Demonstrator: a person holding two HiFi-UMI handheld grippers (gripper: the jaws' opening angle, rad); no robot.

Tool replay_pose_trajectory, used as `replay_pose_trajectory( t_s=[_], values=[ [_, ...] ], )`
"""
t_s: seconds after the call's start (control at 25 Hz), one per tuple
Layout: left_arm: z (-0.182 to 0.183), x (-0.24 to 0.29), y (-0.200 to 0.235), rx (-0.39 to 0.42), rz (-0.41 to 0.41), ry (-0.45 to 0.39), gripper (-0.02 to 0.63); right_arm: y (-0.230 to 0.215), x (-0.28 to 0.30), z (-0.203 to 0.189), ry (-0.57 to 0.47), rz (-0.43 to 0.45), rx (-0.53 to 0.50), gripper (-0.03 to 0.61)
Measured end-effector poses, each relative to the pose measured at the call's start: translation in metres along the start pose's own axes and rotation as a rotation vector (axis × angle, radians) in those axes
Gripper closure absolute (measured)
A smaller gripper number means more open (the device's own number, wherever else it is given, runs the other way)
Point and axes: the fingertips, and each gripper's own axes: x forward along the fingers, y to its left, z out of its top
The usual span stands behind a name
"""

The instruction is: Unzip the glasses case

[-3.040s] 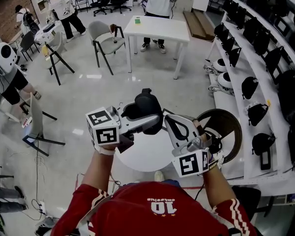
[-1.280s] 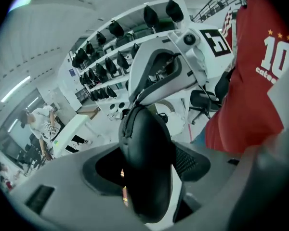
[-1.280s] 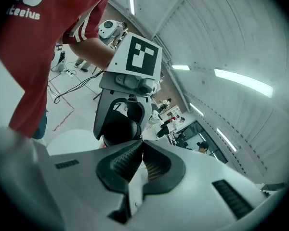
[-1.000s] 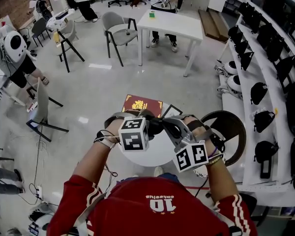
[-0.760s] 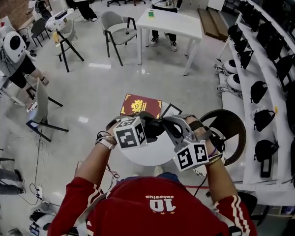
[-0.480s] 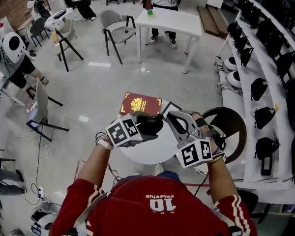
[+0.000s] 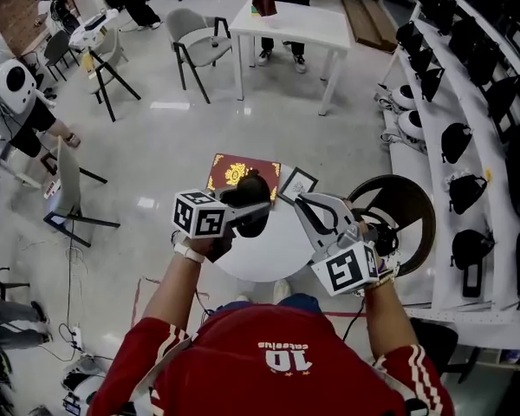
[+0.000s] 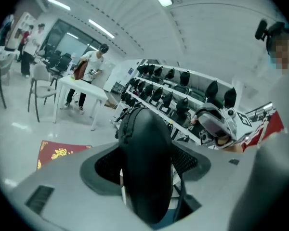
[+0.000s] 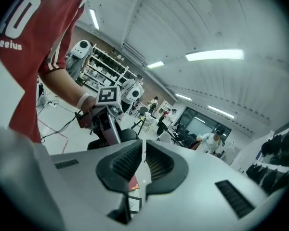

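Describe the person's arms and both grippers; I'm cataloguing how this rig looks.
The left gripper and right gripper are pale grey with dark ribbed pads. Each carries a white cube of black square markers. The sleeves are red with white stripes, and there is a white wristband on the left.

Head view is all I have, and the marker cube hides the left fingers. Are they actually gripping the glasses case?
Observer: Yes. In the left gripper view the left fingers clamp the black glasses case from both sides, with the case standing on edge.
Operator: Where is the zipper?
Observer: The zipper runs over the case's upper edge, on the left of that view.
Operator: Is the right side on it?
Observer: Not yet. The right fingers are closed to a thin slit with nothing in it, apart from the case.
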Motion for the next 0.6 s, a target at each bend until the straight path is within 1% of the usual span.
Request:
replay_pose_trajectory(
  t_s=[0.08,0.28,0.44,0.6],
  values=[
    [-0.007,0.006,0.011,-0.06,0.012,-0.013,0.305,-0.001,-0.003,-0.006,-0.004,-0.013,0.033,0.56],
    [-0.033,0.033,0.032,-0.197,0.012,-0.016,0.304,0.003,-0.007,-0.031,0.032,-0.019,0.055,0.56],
    [-0.06,0.057,0.05,-0.274,0.031,0.002,0.304,0.007,-0.012,-0.048,0.056,0.0,0.069,0.56],
    [-0.09,0.081,0.067,-0.343,0.045,0.026,0.304,0.008,-0.019,-0.069,0.081,0.012,0.061,0.56]
  ],
)
